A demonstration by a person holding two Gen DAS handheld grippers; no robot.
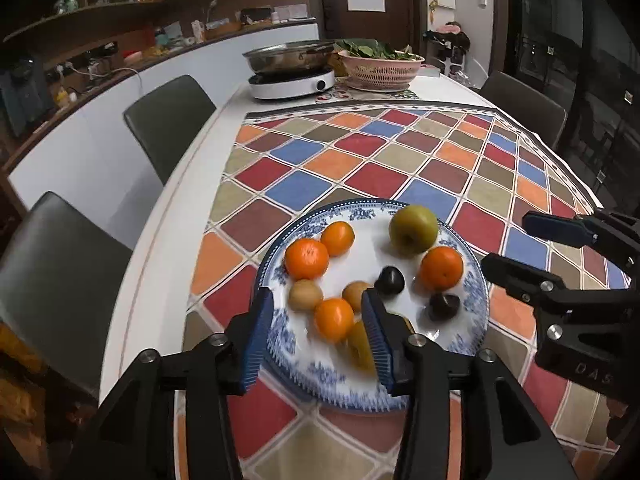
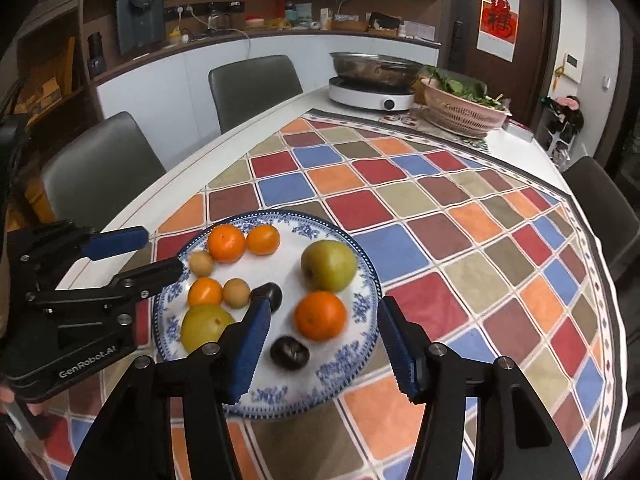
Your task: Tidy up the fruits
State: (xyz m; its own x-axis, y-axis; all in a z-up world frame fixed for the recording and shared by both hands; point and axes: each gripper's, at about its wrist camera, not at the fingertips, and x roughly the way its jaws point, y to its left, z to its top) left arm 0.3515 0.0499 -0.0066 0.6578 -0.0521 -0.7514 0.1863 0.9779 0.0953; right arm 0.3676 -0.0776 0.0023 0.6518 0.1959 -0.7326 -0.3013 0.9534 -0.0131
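Note:
A blue-and-white plate on the checked tablecloth holds several fruits: oranges, two green pears, small brown fruits and two dark plums. My left gripper is open above the plate's near edge, over an orange and a pear. My right gripper is open above the plate's right side, around an orange and a plum, touching neither. Each gripper shows in the other's view.
At the table's far end stand an induction cooker with a steel pot and a pink basket of greens. Grey chairs line the left side. The checked tablecloth stretches beyond the plate.

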